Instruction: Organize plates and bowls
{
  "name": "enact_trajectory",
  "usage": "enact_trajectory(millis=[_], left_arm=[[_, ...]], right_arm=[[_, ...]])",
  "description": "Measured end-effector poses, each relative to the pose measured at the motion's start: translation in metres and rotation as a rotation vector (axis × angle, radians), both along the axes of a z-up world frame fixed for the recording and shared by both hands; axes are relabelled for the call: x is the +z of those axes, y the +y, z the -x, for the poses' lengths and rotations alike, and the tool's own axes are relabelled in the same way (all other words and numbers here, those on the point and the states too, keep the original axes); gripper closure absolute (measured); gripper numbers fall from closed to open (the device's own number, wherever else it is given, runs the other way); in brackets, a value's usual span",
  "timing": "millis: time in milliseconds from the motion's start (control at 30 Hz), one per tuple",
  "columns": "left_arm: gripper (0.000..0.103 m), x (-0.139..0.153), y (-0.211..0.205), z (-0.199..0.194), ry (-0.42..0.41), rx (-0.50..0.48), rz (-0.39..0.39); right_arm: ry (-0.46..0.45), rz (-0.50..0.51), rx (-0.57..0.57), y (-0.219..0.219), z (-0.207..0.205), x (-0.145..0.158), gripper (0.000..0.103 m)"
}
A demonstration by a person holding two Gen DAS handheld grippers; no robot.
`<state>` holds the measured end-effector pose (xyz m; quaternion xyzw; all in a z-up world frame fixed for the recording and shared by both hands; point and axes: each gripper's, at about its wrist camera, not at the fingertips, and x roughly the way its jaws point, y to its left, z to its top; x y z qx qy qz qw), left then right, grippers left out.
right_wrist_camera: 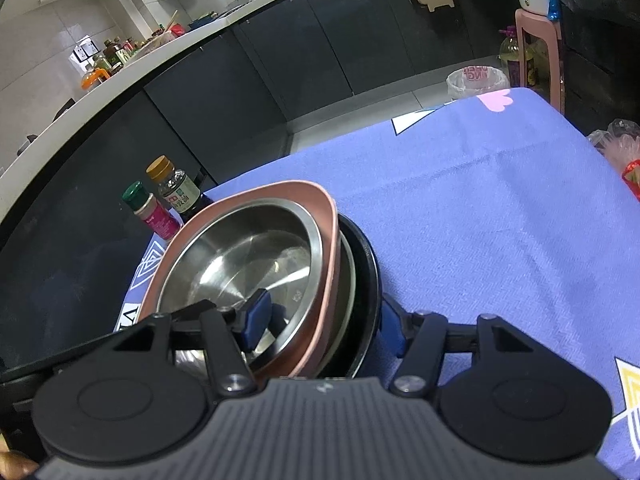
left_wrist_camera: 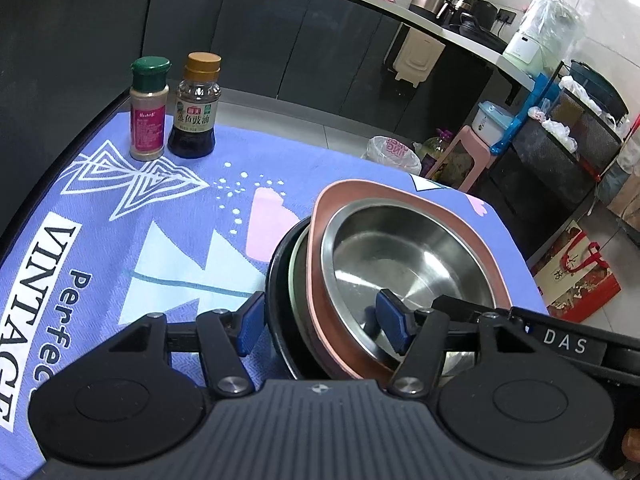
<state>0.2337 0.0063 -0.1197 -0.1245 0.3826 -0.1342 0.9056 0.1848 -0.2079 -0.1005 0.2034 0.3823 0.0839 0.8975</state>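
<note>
While two hand-held grippers close in from either side, a nested stack of dishes sits on a table draped in a lilac printed cloth [left_wrist_camera: 208, 184]. At far left of the left wrist view, the cloth's lettering reads "VINTAGE", with "Perfec" beside it, its end hidden by the tool. Further along stand a green-capped spice shaker [left_wrist_camera: 149, 110] with a pink label too small to read and a gold-capped dark sauce bottle [left_wrist_camera: 196, 106] with Chinese characters. Next comes the left gripper [left_wrist_camera: 324, 322], its blue pads spread wide and straddling the stack's near rims, one pad outside the black plate [left_wrist_camera: 276, 288], the other inside the steel bowl [left_wrist_camera: 404, 252]; whether either pad presses cannot be told. That bowl nests in a pink squarish dish [left_wrist_camera: 472, 236], above a pale plate showing only as an edge. Just right, black tool arm bears "DAS". From the right wrist view, the right gripper [right_wrist_camera: 324, 318] likewise straddles the opposite rims, wide apart, contact unclear; the stack [right_wrist_camera: 256, 256] hides the bottles' lower halves.
</note>
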Motion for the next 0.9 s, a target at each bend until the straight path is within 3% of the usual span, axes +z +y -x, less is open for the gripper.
enact_trajectory(millis=[233,367,900], left_arm=[[0.048,0.001,0.001,0.001,-0.007,0.017,0.004],[0.048,0.009,-0.001,0.006,-0.073,0.027,-0.023],[0.048,0.055,-0.002,0.05,-0.21,0.02,-0.064]], right_arm=[[-0.033,0.038,-0.012,-0.001,0.006,0.004,0.0],[-0.058,0.06,-0.009,-0.001,0.011,0.007,0.0],[-0.14,0.063,-0.031,0.003,0.036,0.036,0.0]])
